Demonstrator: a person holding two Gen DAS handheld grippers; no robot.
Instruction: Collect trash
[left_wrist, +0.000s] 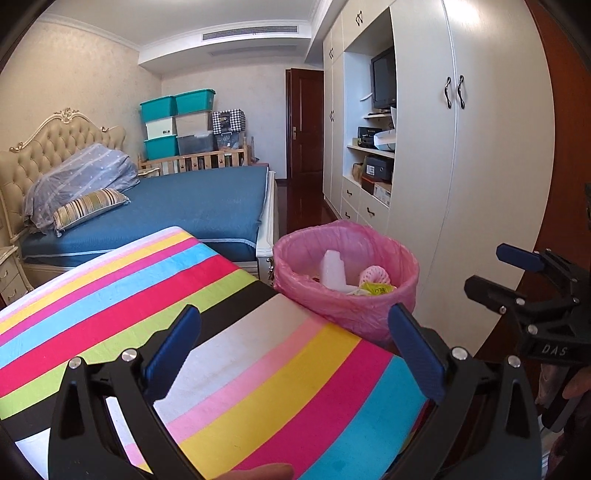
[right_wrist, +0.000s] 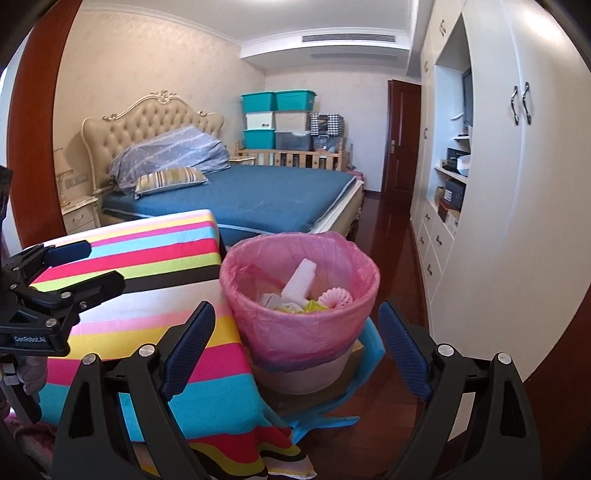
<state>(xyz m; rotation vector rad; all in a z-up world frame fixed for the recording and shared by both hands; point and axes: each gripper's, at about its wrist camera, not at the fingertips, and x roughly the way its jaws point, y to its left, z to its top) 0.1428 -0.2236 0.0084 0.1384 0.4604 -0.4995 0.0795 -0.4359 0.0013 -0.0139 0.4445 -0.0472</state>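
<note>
Both tools are held apart and empty: the left tool (left_wrist: 291, 350) over the striped table (left_wrist: 155, 291), the right tool (right_wrist: 295, 347) before the pink-lined trash bin (right_wrist: 299, 314) just off the table's far corner. Inside the bin lie a white foam block (right_wrist: 297, 282), a pink foam net (right_wrist: 334, 299) and yellow wrappers (right_wrist: 310, 306). No trash is seen on the table; collecting appears done, or another piece must be sought.

From my left camera the striped cloth (left_wrist: 236, 354) hides the bin's (left_wrist: 347, 295) base; at six o'clock a fingertip (left_wrist: 266, 472) is cut by the edge. In the bin, the trash (right_wrist: 295, 295) under the foam block (right_wrist: 301, 280) is too jumbled to name.
</note>
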